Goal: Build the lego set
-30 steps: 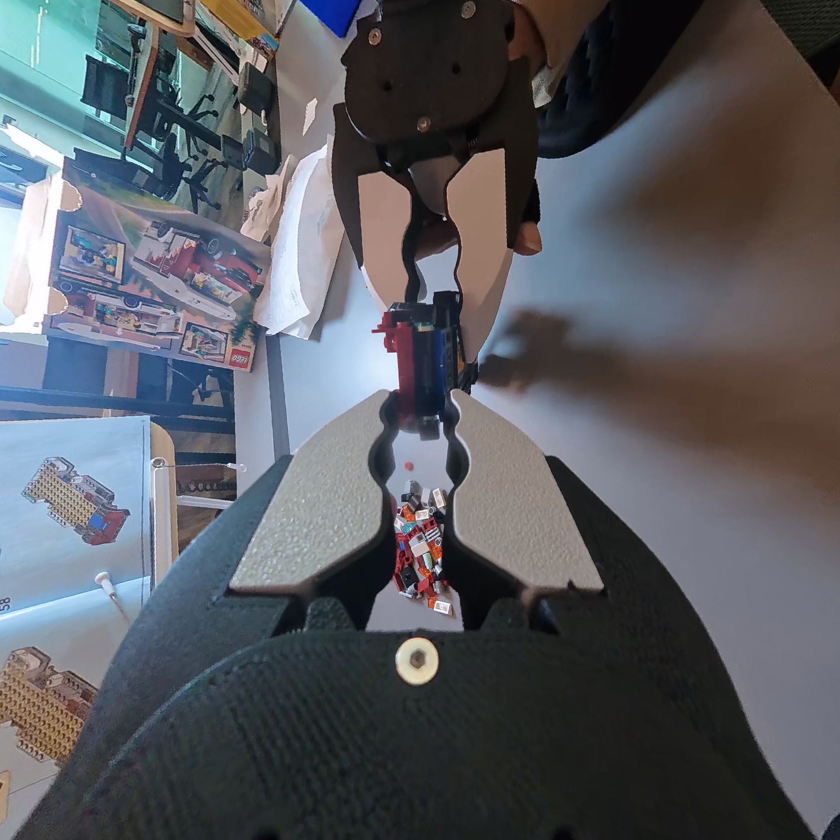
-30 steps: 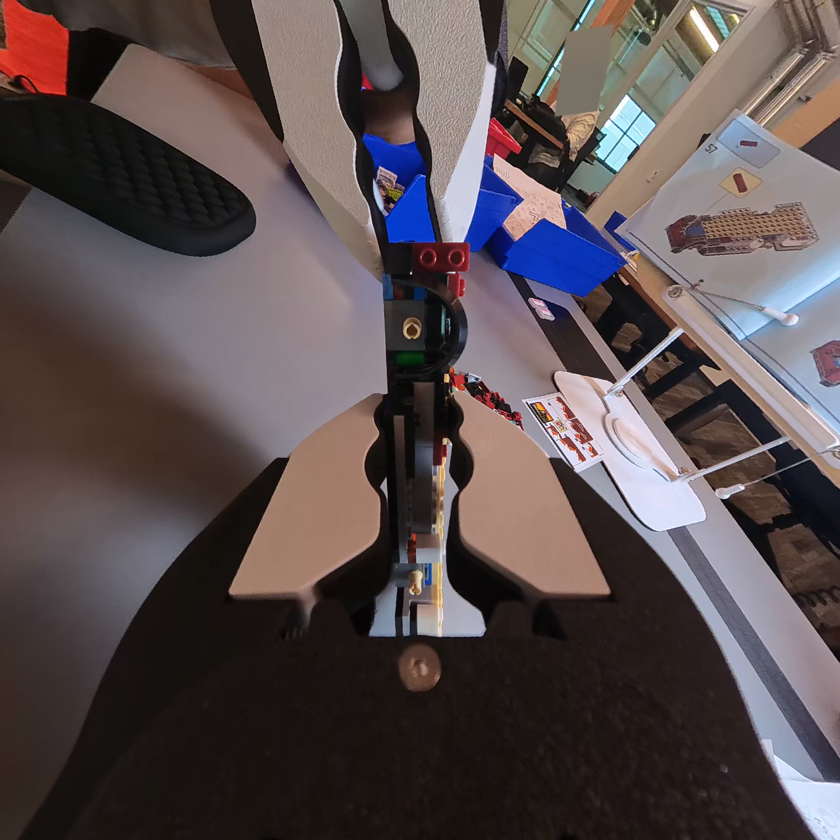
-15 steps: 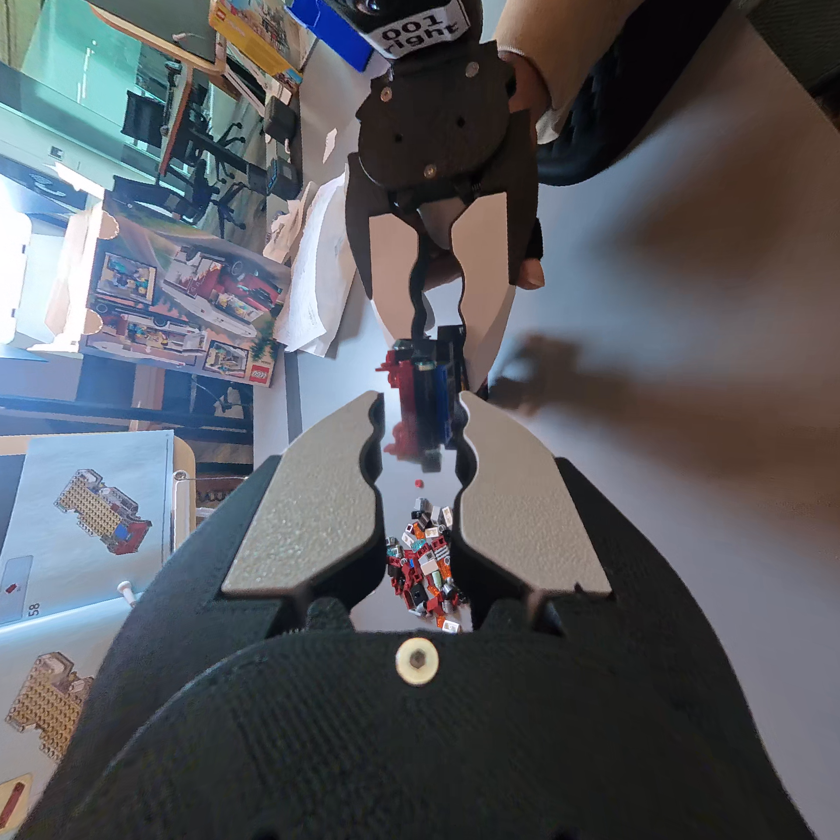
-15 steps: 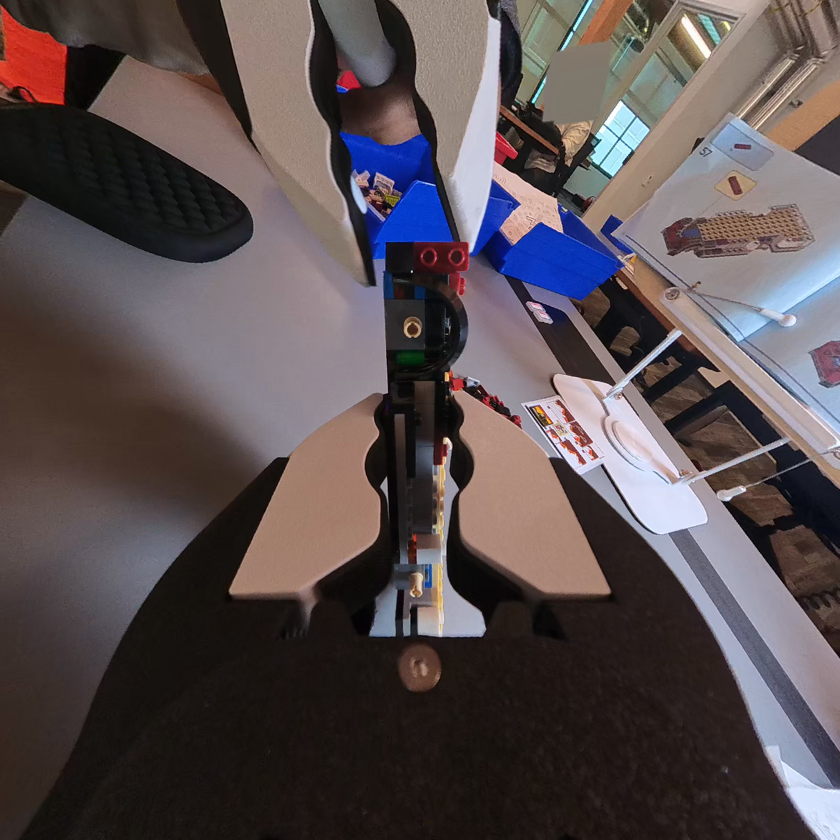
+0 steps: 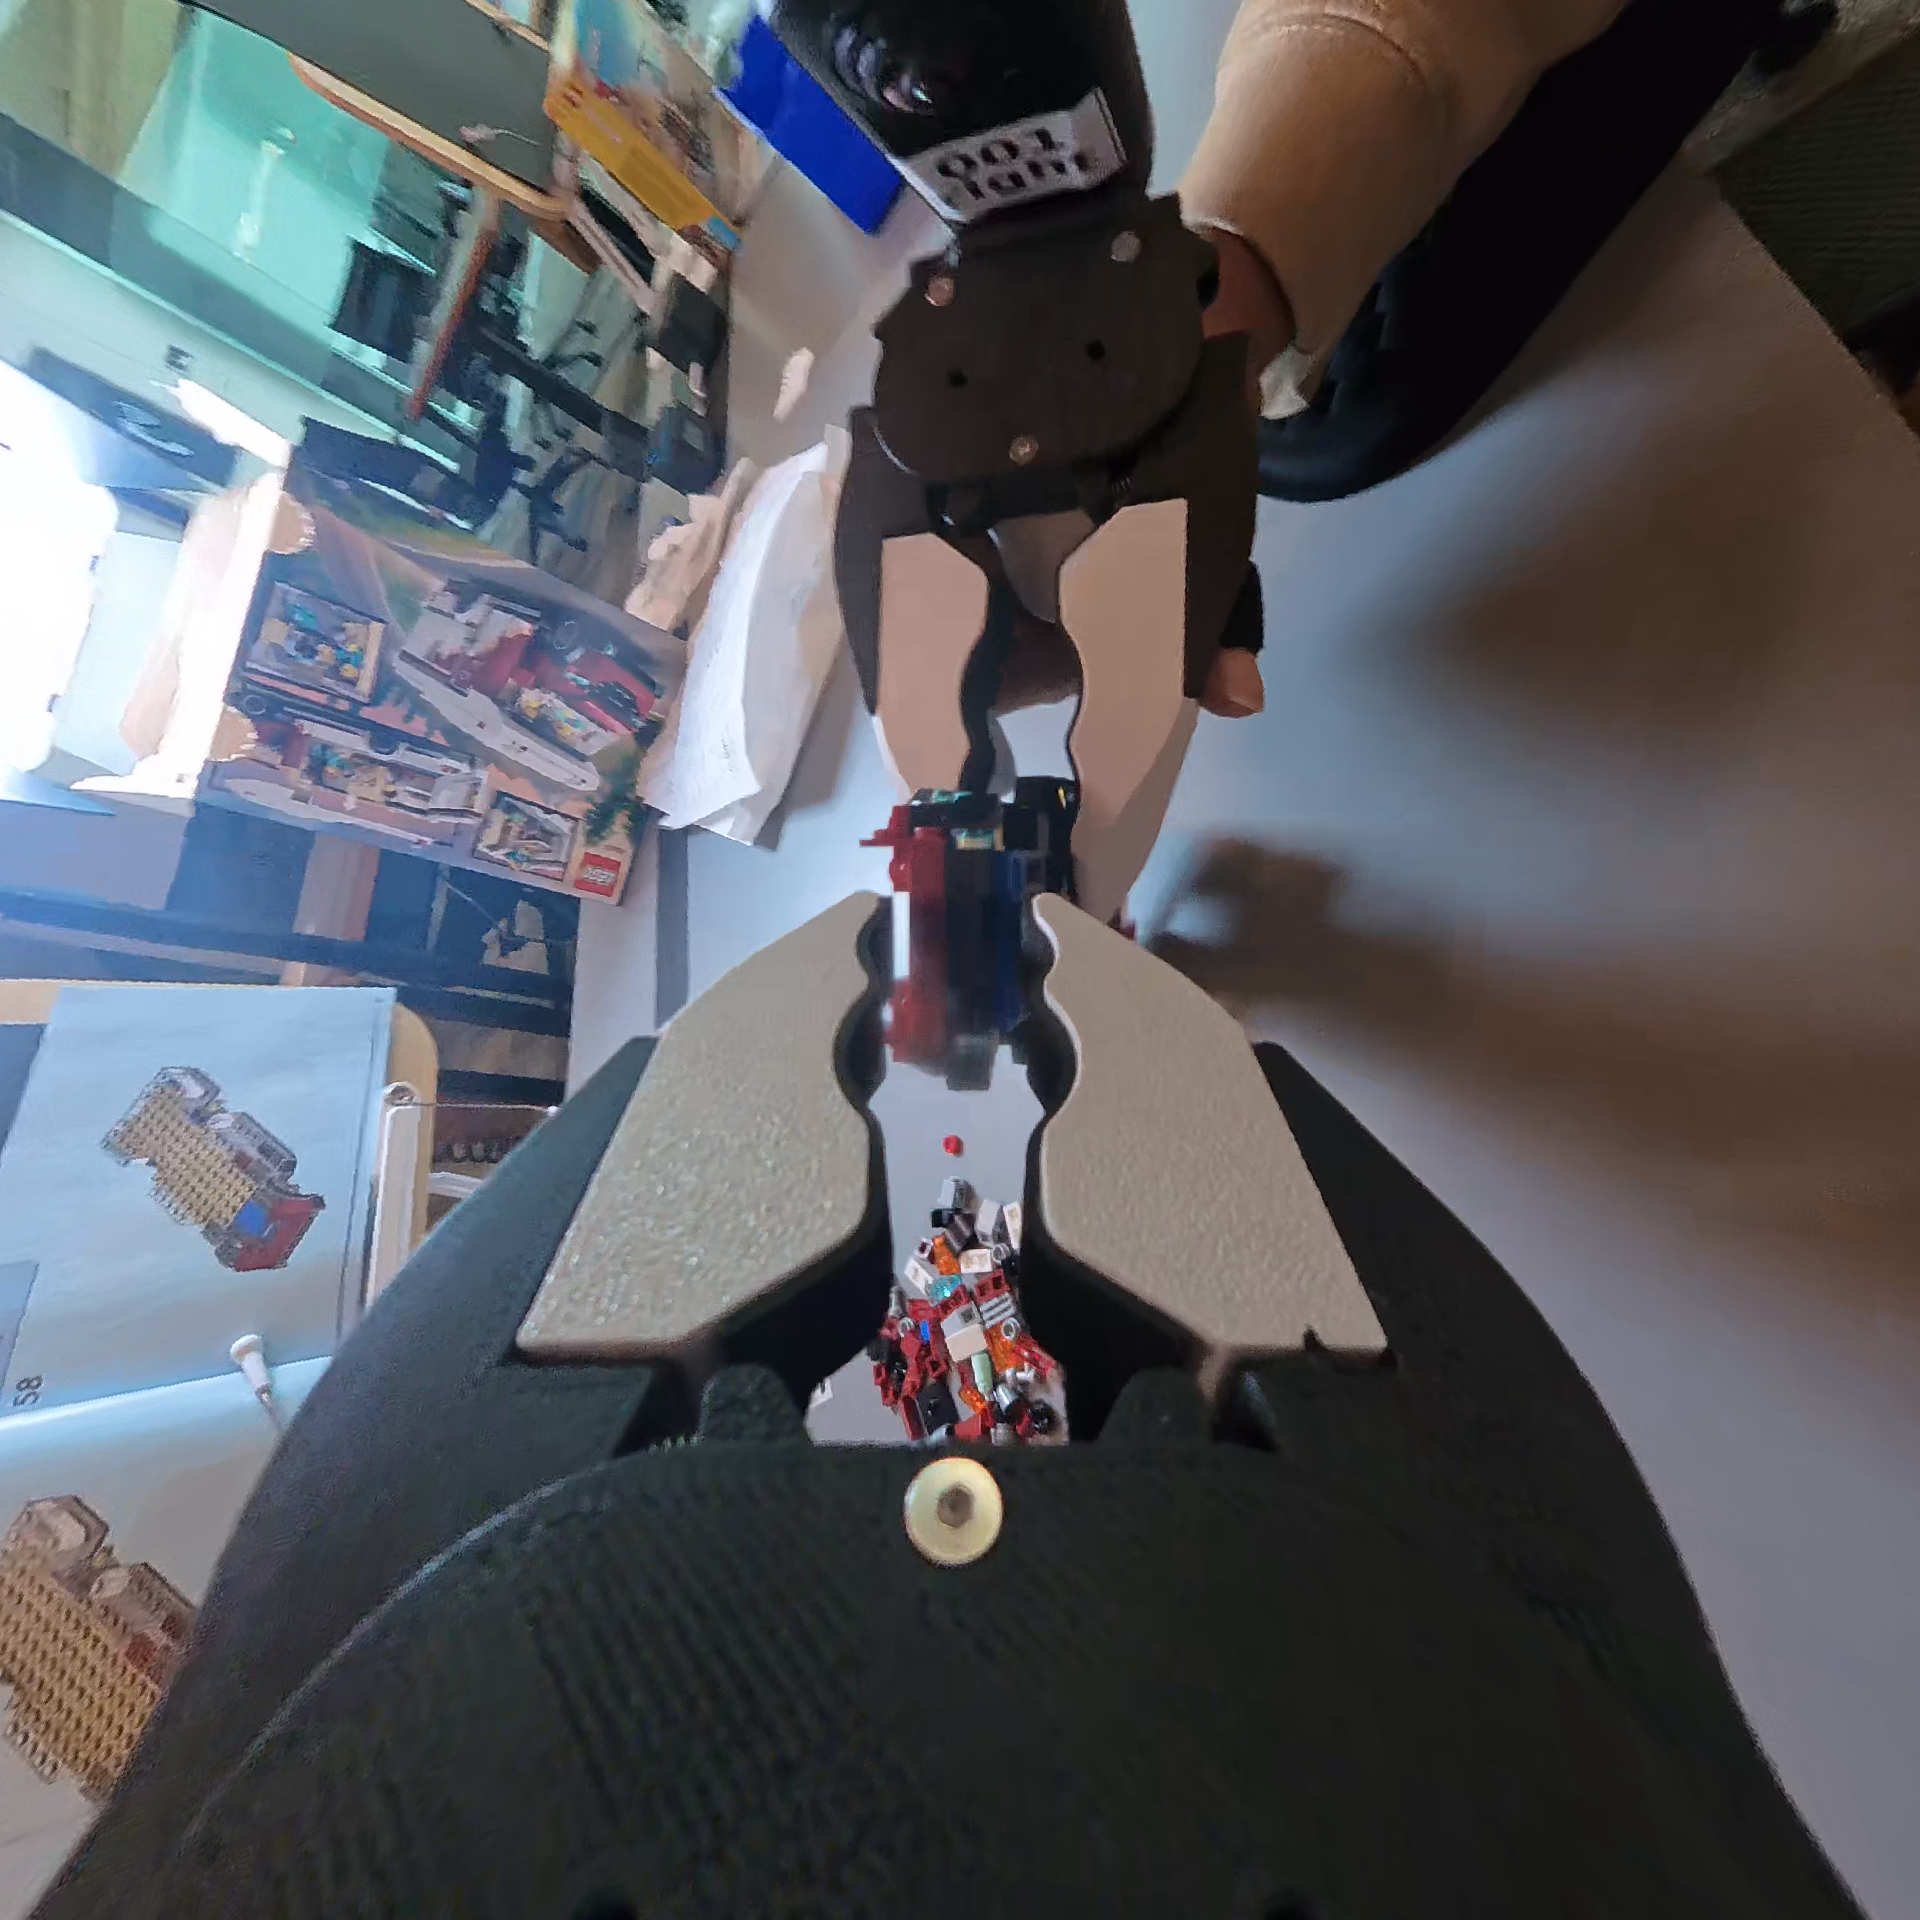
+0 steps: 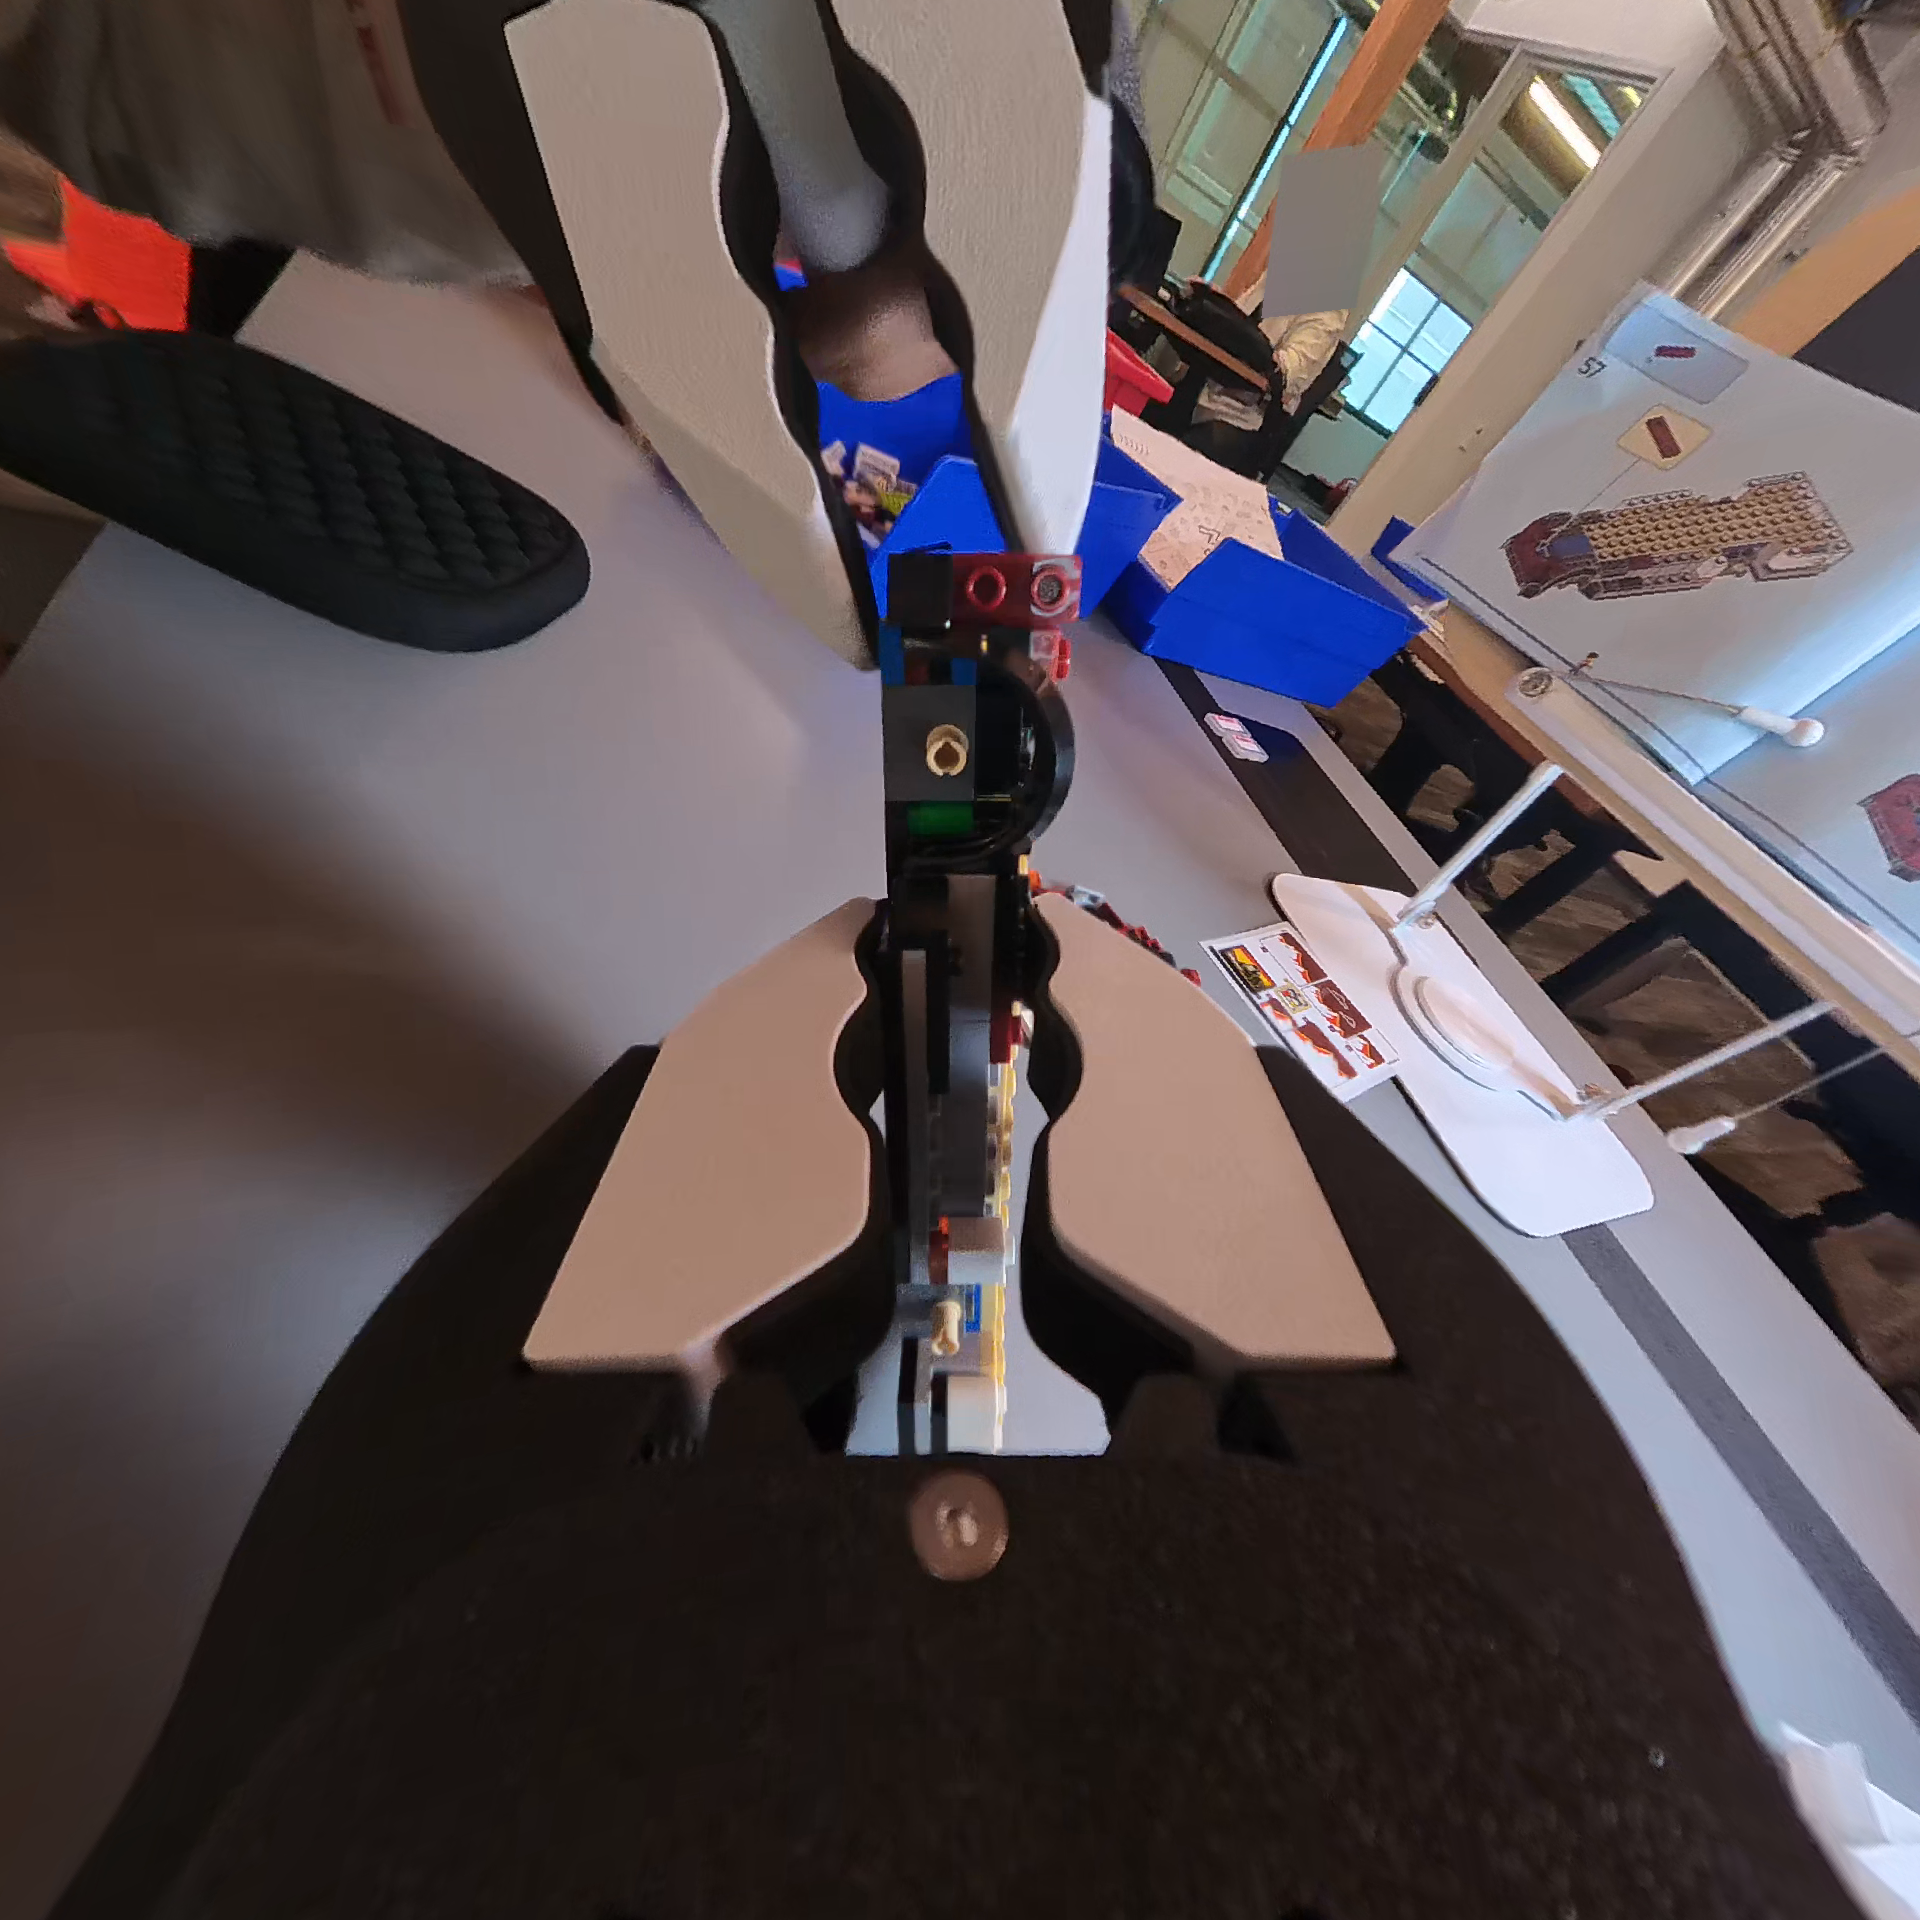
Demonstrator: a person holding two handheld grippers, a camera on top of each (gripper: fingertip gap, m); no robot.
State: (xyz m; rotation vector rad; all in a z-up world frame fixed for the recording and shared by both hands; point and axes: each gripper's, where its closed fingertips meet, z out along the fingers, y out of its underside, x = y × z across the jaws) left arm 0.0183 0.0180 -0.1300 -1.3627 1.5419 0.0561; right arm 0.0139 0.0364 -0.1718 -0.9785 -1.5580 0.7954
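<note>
Both jaws pinch one brick-built model (image 6: pixel 971 727) from opposite ends above the table (image 6: pixel 416 831); uneven pull from left gripper (image 5: pixel 956 935) or right gripper (image 6: pixel 956 925) could split it.

red, black and blue brick model (image 5: pixel 961 935), blue bins (image 6: pixel 1247 613), grey table (image 6: pixel 416 831)

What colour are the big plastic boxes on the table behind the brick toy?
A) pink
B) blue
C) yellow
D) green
B: in the right wrist view the storage bins behind the brick model are bright blue.
</note>
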